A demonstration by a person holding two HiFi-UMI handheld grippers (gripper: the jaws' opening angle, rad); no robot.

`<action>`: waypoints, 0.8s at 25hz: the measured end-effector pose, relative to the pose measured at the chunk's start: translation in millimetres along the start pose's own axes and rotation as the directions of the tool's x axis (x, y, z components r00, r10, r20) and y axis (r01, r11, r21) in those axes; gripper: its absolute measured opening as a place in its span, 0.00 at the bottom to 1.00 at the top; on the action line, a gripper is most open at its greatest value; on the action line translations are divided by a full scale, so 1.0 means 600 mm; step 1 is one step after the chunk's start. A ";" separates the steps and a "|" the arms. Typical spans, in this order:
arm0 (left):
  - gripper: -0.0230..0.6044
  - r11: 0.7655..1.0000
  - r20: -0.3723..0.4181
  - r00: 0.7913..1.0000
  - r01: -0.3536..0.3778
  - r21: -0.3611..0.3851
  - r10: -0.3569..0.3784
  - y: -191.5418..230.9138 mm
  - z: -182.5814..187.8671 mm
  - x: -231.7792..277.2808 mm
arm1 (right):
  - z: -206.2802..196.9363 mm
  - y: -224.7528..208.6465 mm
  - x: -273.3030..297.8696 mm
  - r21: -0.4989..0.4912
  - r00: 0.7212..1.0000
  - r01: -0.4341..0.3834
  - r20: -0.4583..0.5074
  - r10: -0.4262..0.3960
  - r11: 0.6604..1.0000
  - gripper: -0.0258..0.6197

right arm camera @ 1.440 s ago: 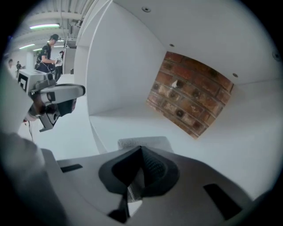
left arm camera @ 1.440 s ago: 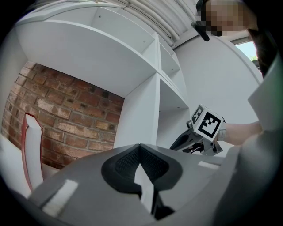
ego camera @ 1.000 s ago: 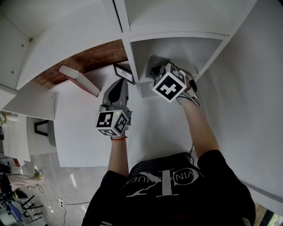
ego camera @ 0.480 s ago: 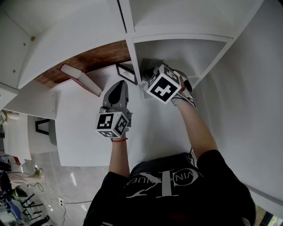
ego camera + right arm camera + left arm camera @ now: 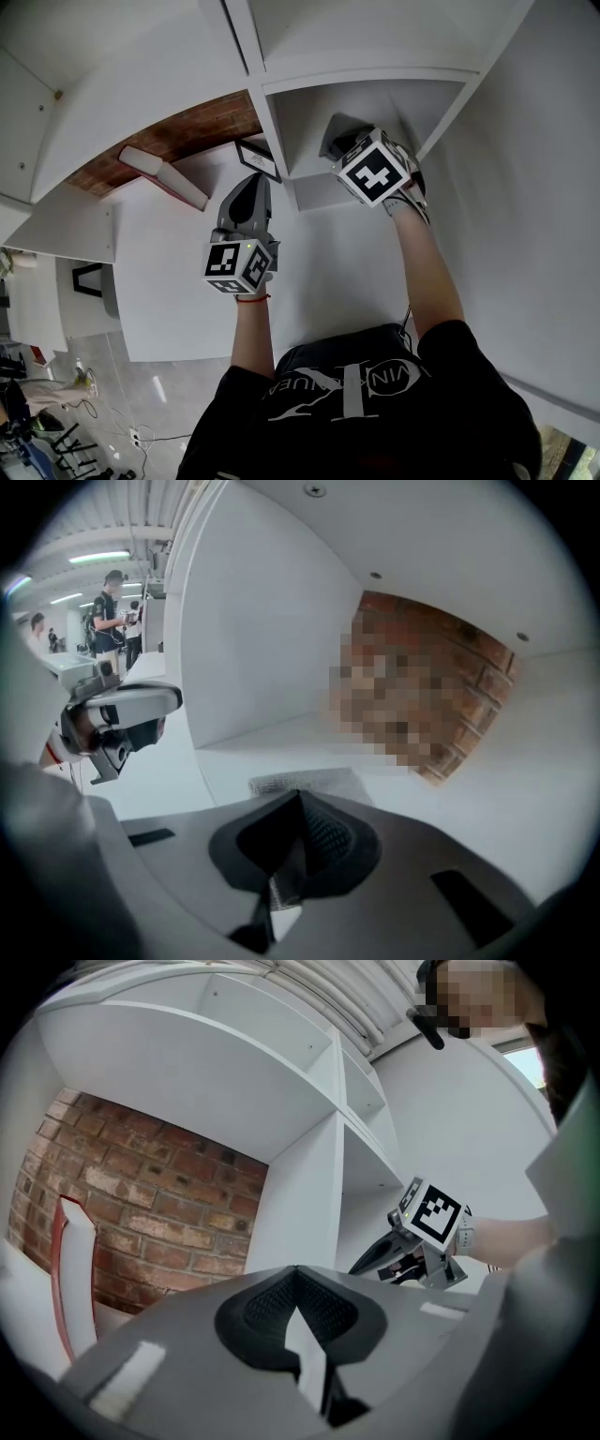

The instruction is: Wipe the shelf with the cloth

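White shelf unit; everything is placed relative to its vertical divider.

The right gripper is inside the compartment right of the divider. Its jaws are clamped together on a grey mesh cloth, with a strip of it pinched between the pads. The rest of the cloth lies flat on the compartment floor, near the divider and ahead of the jaws. This gripper's marker cube sticks out past the compartment's front edge.

The left gripper hangs left of the divider, in front of the wide bay. Its jaws are closed and empty, and it touches neither the shelf nor the cloth. It points toward the bay's back.

Left of the divider and just beside it, a small dark-framed card stands on the lower board. Farther left of the divider sits a red-and-white book, tilted. I cannot tell what it leans on. A brick wall shows behind that bay.

The person wears a black T-shirt, both arms stretched toward the unit. Other people stand well beyond the divider's left side, far back in the room.
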State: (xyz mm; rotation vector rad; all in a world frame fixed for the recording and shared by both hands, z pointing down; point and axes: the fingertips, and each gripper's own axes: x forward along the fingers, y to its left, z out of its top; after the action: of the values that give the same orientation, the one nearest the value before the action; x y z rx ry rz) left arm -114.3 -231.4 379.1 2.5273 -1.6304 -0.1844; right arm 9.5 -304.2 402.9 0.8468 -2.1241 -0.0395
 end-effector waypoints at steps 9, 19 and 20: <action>0.05 1.000 -0.005 1.000 0.018 -0.005 -0.018 -0.007 -0.003 0.008 | -0.058 -0.052 -0.020 0.089 0.995 0.082 -0.064 -0.076 0.993 0.06; 0.05 1.000 -0.005 1.000 0.024 -0.005 -0.024 -0.005 -0.004 0.007 | -0.084 -0.075 -0.038 0.143 0.992 0.119 -0.055 -0.112 0.983 0.06; 0.05 1.000 -0.006 1.000 0.024 -0.006 -0.024 -0.005 -0.004 0.006 | -0.085 -0.076 -0.040 0.137 0.992 0.119 -0.050 -0.113 0.983 0.06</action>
State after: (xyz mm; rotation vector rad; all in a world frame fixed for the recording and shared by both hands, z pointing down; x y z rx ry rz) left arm -109.7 -233.3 381.0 2.5422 -1.5953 -0.1839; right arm 81.4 -312.4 405.9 1.0448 -2.0546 0.0663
